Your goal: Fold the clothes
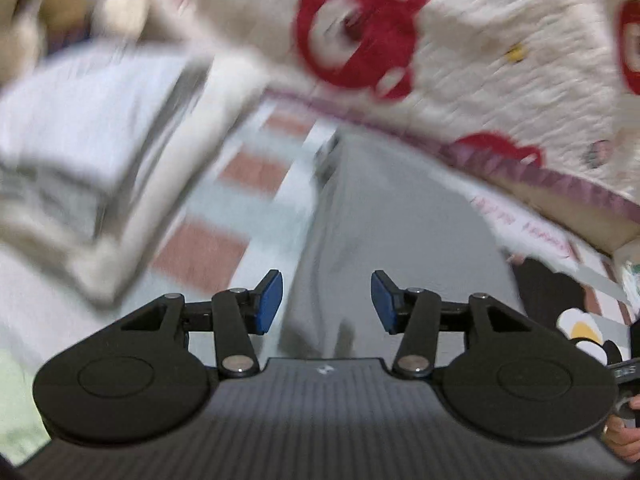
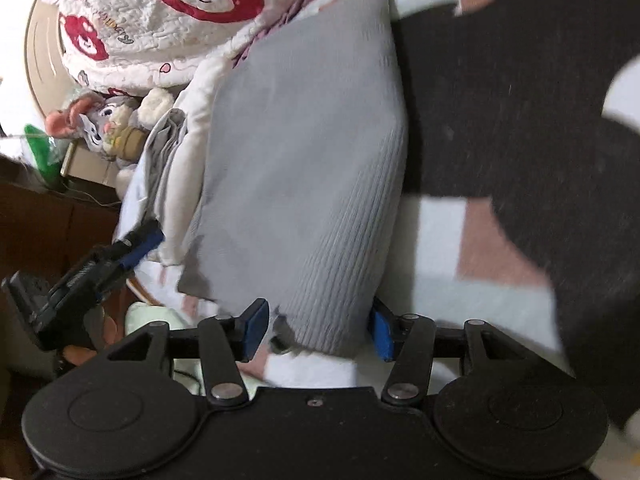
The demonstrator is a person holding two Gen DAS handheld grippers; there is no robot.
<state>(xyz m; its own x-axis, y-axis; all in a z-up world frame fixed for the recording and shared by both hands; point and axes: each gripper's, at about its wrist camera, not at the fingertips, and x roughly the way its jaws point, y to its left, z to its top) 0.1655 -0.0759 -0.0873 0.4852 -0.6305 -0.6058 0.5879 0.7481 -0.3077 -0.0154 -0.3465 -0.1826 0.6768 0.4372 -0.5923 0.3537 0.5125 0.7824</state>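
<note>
A grey ribbed garment (image 2: 304, 184) lies folded on the bed, long side running away from me in the right wrist view. It shows blurred in the left wrist view (image 1: 384, 224). My right gripper (image 2: 318, 330) is open, its blue pads either side of the garment's near end, without squeezing it. My left gripper (image 1: 326, 304) is open and empty, held above the grey garment's near part. It also shows in the right wrist view (image 2: 138, 246), beside the garment's left edge.
A white quilt with red bear prints (image 2: 172, 20) is heaped at the far end. A stack of folded pale clothes (image 1: 88, 128) lies left of the grey garment. A black cloth (image 2: 520, 120) covers the right. Soft toys (image 2: 108, 120) sit at the bed's left edge.
</note>
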